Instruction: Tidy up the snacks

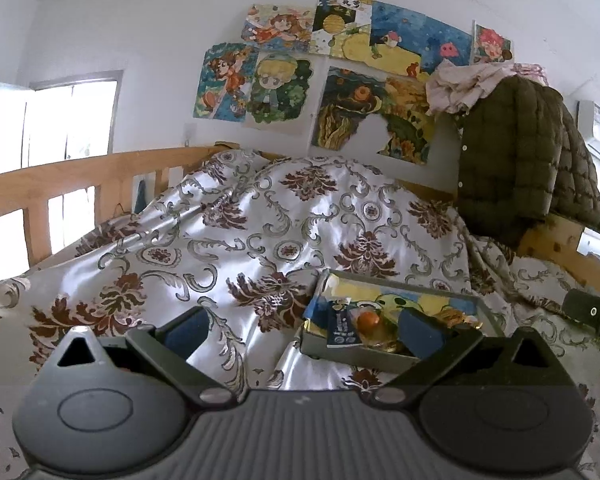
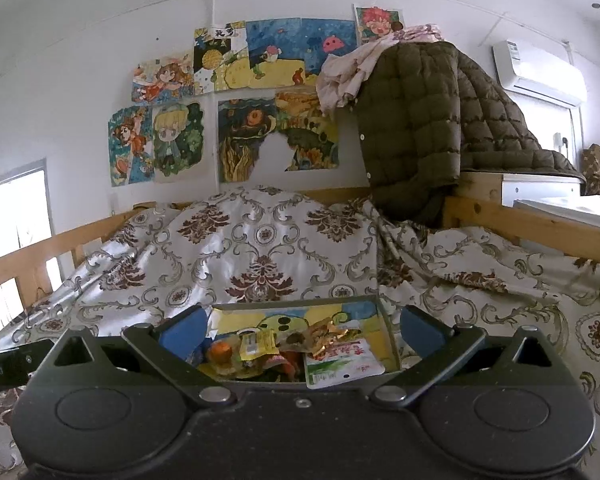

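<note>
the snacks sit together in a shallow grey tray [image 2: 392, 332] whose floor is lined with a yellow-and-blue cartoon picture; the tray rests on the bed, at about 6 o'clock in the right wrist view and about 4 o'clock in the left wrist view. inside it lie an orange round sweet [image 2: 220, 352], a small yellow packet [image 2: 257, 345], crumpled gold wrappers [image 2: 324, 336] and a white-and-green pouch [image 2: 342, 364] leaning at the 5 o'clock side of the tray. in the left wrist view a dark blue packet [image 1: 341, 330] lies just beside the orange sweet at its 9 o'clock. the right gripper [image 2: 302, 330] hovers over the tray with its blue-padded fingers spread wide apart, one near each end of the tray, holding nothing. the left gripper [image 1: 304, 332] is likewise wide apart and empty, its right finger over the tray and its left finger over bare bedding. the tray lies on a white satin bedspread [image 2: 260, 248] with brown floral patterns. wooden bed rails [image 1: 80, 184] run at 9 o'clock. a dark olive quilted jacket [image 2: 412, 120] hangs at 1 o'clock, with pink cloth [image 2: 348, 68] bunched on top. colourful drawings [image 2: 236, 100] are stuck on the white wall at 12 o'clock, and an air conditioner [image 2: 540, 72] is mounted at 2 o'clock.
</note>
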The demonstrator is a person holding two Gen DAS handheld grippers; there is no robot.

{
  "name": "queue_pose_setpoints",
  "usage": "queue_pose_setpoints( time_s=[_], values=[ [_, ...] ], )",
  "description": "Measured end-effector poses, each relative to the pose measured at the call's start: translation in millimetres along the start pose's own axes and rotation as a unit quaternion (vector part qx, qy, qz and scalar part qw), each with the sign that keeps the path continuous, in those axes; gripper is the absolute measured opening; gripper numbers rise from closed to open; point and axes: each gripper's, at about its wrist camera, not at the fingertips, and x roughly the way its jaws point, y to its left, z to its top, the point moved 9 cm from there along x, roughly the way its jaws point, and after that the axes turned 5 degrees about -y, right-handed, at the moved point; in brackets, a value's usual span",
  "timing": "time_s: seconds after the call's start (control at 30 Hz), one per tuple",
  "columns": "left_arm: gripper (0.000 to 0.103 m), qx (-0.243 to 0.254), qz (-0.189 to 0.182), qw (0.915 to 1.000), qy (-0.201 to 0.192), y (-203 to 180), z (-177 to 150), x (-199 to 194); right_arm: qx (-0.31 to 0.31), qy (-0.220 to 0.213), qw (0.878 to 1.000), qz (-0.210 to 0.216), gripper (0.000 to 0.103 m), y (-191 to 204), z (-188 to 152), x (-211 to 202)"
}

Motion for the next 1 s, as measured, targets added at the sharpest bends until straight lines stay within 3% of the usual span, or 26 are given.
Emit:
queue_pose_setpoints(
  time_s=[1.0],
  values=[
    [0.103, 0.031, 0.009, 0.9992, 0.024, 2, -40, -82, -0.006, 0.053, 0.999, 0.005, 0.102, -4, -44, -87]
  ],
)
